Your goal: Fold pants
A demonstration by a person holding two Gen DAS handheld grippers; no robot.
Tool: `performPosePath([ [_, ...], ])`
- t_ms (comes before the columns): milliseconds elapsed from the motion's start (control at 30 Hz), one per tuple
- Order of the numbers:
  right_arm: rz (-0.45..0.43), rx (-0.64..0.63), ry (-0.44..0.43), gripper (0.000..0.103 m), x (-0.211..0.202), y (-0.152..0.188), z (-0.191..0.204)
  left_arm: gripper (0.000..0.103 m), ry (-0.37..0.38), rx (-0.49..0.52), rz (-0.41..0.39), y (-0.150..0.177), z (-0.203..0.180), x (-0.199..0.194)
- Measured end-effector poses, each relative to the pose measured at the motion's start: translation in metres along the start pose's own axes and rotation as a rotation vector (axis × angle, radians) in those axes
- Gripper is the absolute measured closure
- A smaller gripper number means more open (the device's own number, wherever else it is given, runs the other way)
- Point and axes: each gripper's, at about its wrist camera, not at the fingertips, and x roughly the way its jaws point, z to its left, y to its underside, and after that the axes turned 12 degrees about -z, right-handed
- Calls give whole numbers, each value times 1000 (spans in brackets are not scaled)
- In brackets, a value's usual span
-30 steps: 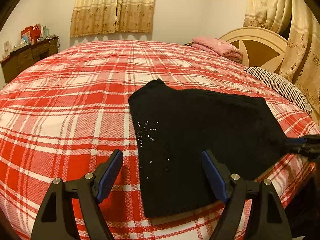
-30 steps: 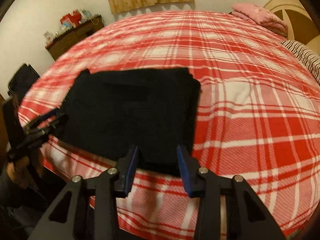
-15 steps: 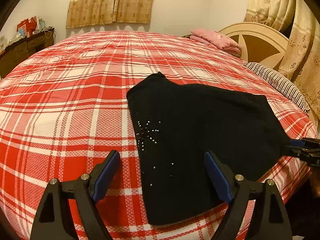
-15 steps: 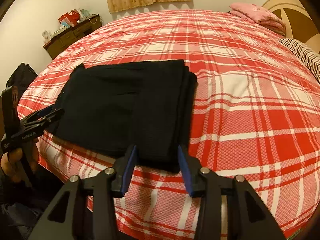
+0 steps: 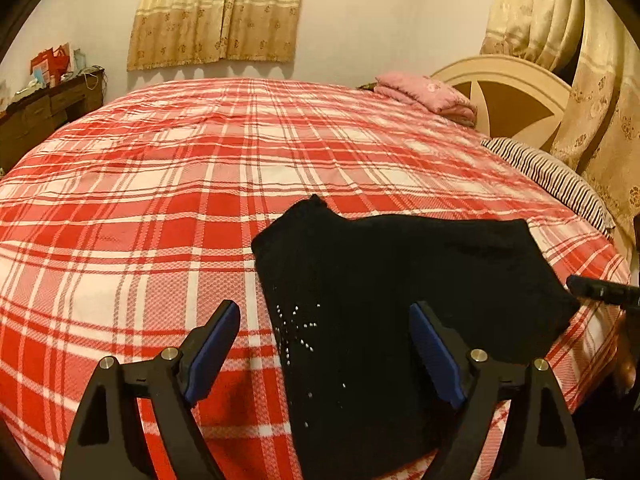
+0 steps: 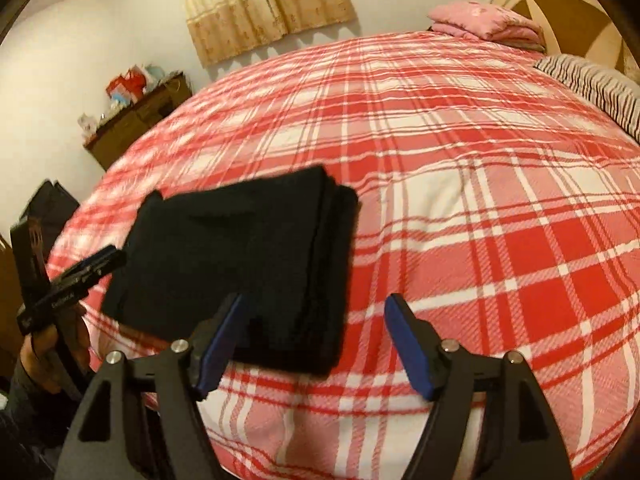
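folded black pants [image 5: 400, 300] lie flat on a bed [image 5: 160, 200] covered in a red-and-white plaid blanket, near the lower edge of the mattress in both views. in the left wrist view they fill the lower centre and right of the frame as a dark, roughly rectangular stack, with one pointed corner sticking up toward the middle of the bed and a scatter of small silver studs [image 5: 296, 328] on the left part of the cloth. in the right wrist view the same stack sits left of centre, its layered folded edges showing along the right side of the bundle.

the left gripper [image 5: 324, 348] hangs over the near edge of the pants with its blue-padded jaws spread wide; the left pad is over bare blanket, the right pad over black cloth, and neither presses on anything. the right gripper [image 6: 312, 344] has just been widening its jaws, which stand apart with the near corner of the pants between them in the frame, the pads not clamping it.

no open containers show. a dark wooden dresser [image 5: 44, 112] at the upper left carries red bags and small clutter. a folded pink blanket [image 5: 428, 94] rests at the upper right by the cream headboard [image 5: 504, 96], a striped pillow [image 5: 552, 176] just below it. tan curtains [image 5: 216, 12] hang on the far wall.
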Motion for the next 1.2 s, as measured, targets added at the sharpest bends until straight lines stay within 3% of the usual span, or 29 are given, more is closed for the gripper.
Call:
performPosePath([
  [100, -3, 29, -9, 28, 7, -6, -6, 16, 0, -2, 24, 3, 4, 11],
  [233, 29, 58, -41, 28, 24, -10, -9, 16, 55, -80, 49, 5, 17, 23],
  [367, 48, 30, -42, 26, 41, -12, -6, 13, 74, -63, 43, 4, 15, 32],
  [500, 60, 61, -91, 34, 53, -14, -7, 12, 82, -43, 52, 0, 9, 37],
  [667, 65, 77, -104, 37, 59, -14, -6, 12, 110, -50, 67, -1, 12, 36],
  [733, 67, 93, -112, 44, 57, -13, -10, 17, 119, -40, 78, -1, 14, 34],
  [800, 68, 114, -133, 63, 55, -13, -13, 25, 139, -57, 83, -1, 19, 31],
  [833, 69, 125, -158, 66, 54, -13, -14, 28, 150, -70, 83, 0, 22, 30],
  [933, 55, 121, -172, 70, 49, -11, -10, 53, 171, -66, 87, -2, 19, 29],
  [967, 42, 113, -166, 72, 46, -11, -7, 69, 191, -82, 88, -3, 18, 28],
  [1000, 33, 110, -165, 73, 45, -11, -5, 78, 199, -93, 85, -4, 17, 25],
  [1200, -44, 15, -180, 75, 15, -27, 27, 89, 209, -182, 43, -15, 31, 12],
])
